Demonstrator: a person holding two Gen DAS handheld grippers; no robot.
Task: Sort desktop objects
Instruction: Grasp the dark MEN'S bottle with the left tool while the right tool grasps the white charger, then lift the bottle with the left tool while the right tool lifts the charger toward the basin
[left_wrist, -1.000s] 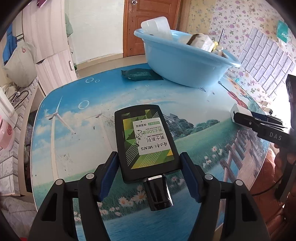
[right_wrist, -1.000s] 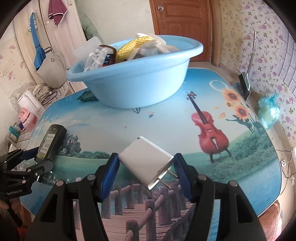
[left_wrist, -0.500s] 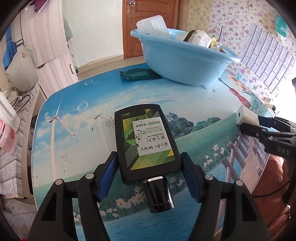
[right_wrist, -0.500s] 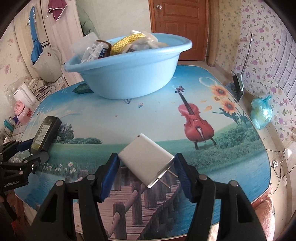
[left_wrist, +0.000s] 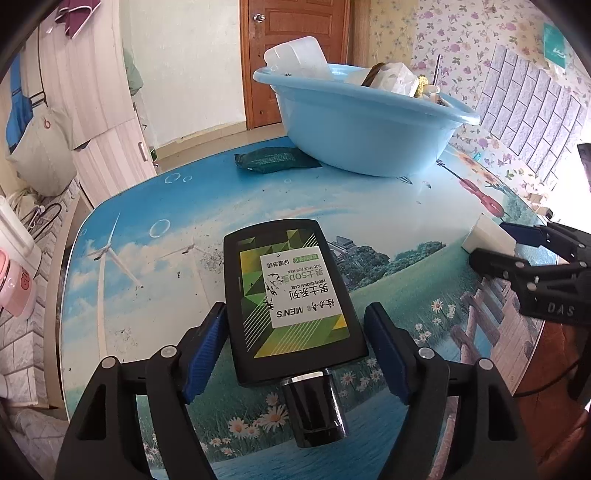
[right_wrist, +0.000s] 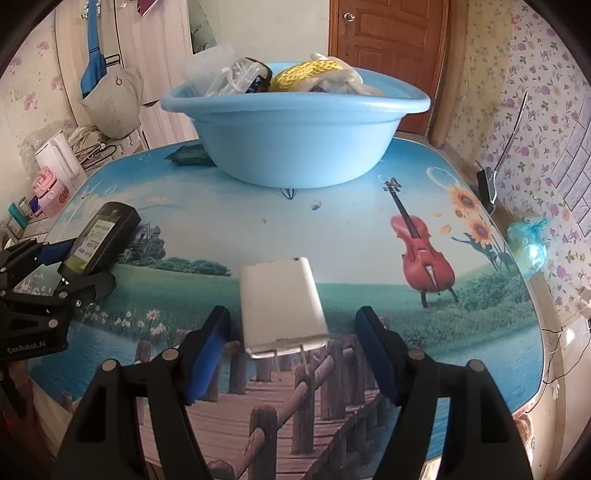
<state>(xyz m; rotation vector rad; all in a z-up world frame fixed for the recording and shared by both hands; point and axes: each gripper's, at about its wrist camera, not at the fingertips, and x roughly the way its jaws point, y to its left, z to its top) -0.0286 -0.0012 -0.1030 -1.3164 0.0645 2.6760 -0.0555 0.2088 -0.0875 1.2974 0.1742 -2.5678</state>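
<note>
Releasing: both jaws are opening. Left gripper straddles the bottle at lower centre, right gripper the charger, both lying on the table. Widen fully, then withdraw straight back without nudging either.

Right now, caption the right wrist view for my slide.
Opening tongs straddle a white charger lying before the blue basin.
</note>
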